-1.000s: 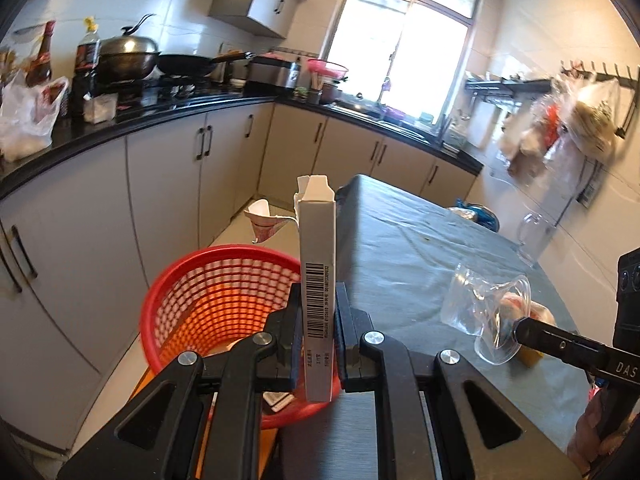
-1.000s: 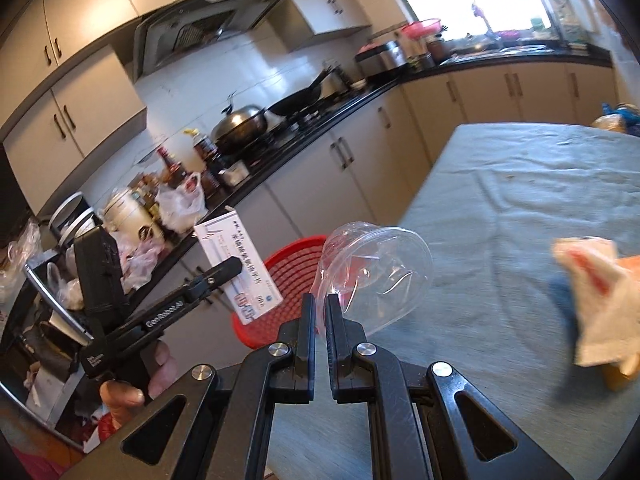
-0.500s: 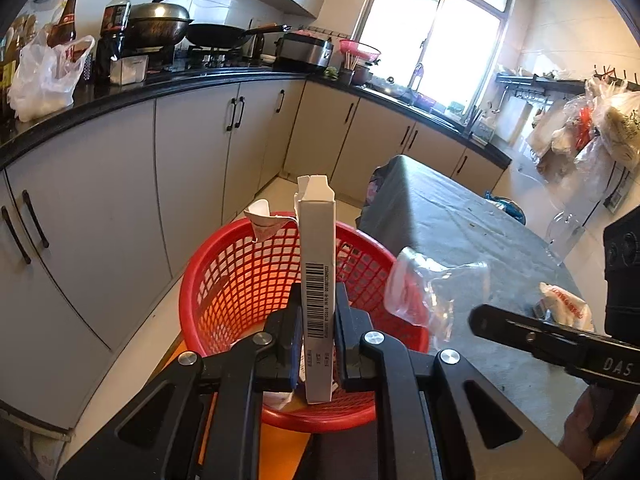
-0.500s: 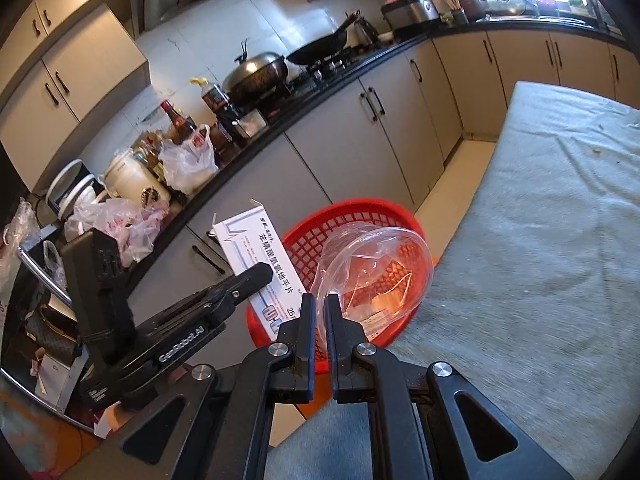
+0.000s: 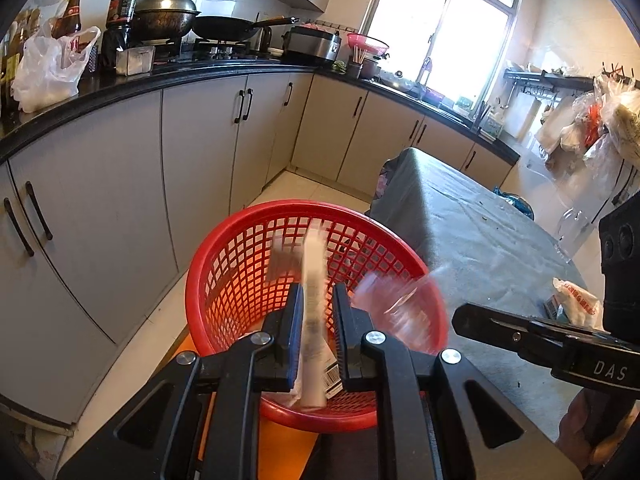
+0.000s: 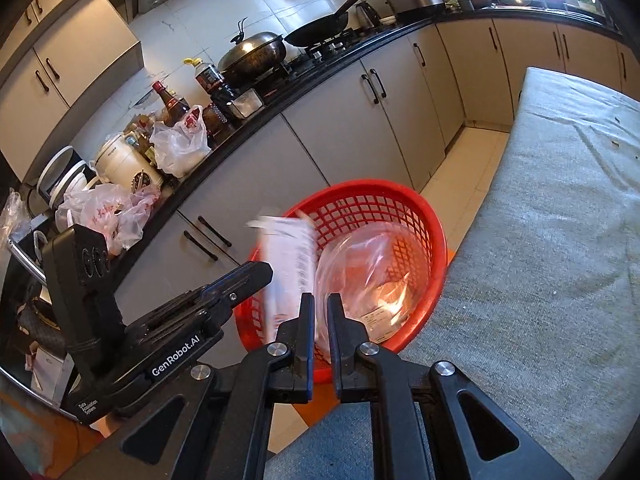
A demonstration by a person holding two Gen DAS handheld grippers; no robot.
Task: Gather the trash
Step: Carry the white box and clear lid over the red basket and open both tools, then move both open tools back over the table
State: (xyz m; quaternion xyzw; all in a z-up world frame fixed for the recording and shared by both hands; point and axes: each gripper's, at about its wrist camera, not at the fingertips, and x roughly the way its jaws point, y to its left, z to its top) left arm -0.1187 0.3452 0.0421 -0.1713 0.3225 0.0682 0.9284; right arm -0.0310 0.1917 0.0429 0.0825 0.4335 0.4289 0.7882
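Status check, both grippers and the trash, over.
Left gripper open, white cardboard box blurred between its jaws. Right gripper open, clear plastic cup over red mesh basket. Nothing blocking.

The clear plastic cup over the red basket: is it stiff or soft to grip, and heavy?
Likely light: the clear plastic cup looks thin-walled and empty. Probably flimsy, since its wall shows creases; a tool squeeze may crumple it. Its glossy surface could be slippery.
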